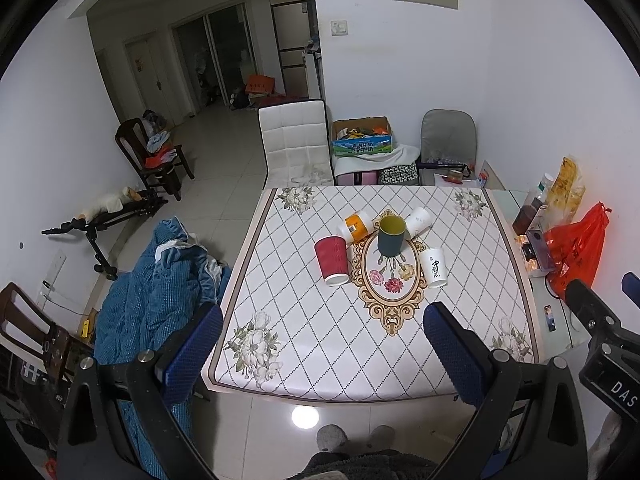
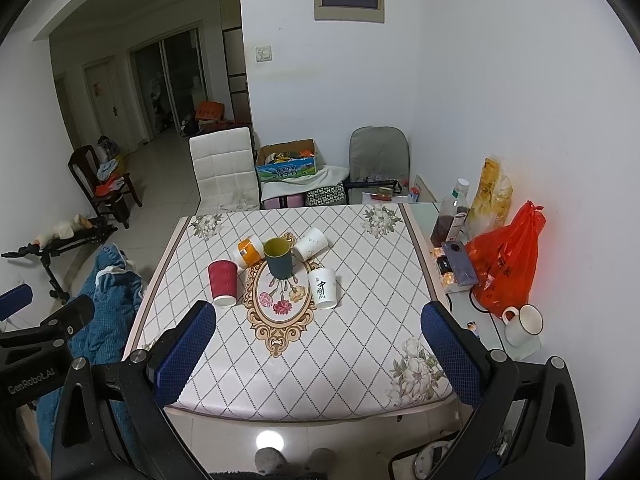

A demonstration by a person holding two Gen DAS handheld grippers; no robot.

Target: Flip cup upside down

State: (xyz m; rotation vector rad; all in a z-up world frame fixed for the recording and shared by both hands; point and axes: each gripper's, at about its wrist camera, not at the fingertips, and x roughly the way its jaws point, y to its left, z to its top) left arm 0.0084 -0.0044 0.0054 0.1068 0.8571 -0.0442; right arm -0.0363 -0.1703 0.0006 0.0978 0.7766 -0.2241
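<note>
While both tongs hang back off the near edge of the quilt-patterned counter (image 2: 360,360), nothing gripped: left tongs (image 1: 322,352) spread wide and empty, right tongs (image 2: 318,354) likewise.

Upright dark green cup with yellow-green lining (image 2: 279,258) at counter centre, on the top of the gold floral medallion, mouth up, not yet flipped. Ringed closely by four others: red ribbed paper cup (image 2: 222,282), mouth down; white paper cup with dark characters (image 2: 323,288), mouth down; orange-and-white cup (image 2: 247,253) and plain white paper cup (image 2: 311,244), both on their sides behind.

Risks, as judged: crowding. Wide-open tongs reaching in likely to knock neighbours, especially the two loose tipped cups. Smooth cup wall may slip mid-turn; pinch too high may tip it.
</note>
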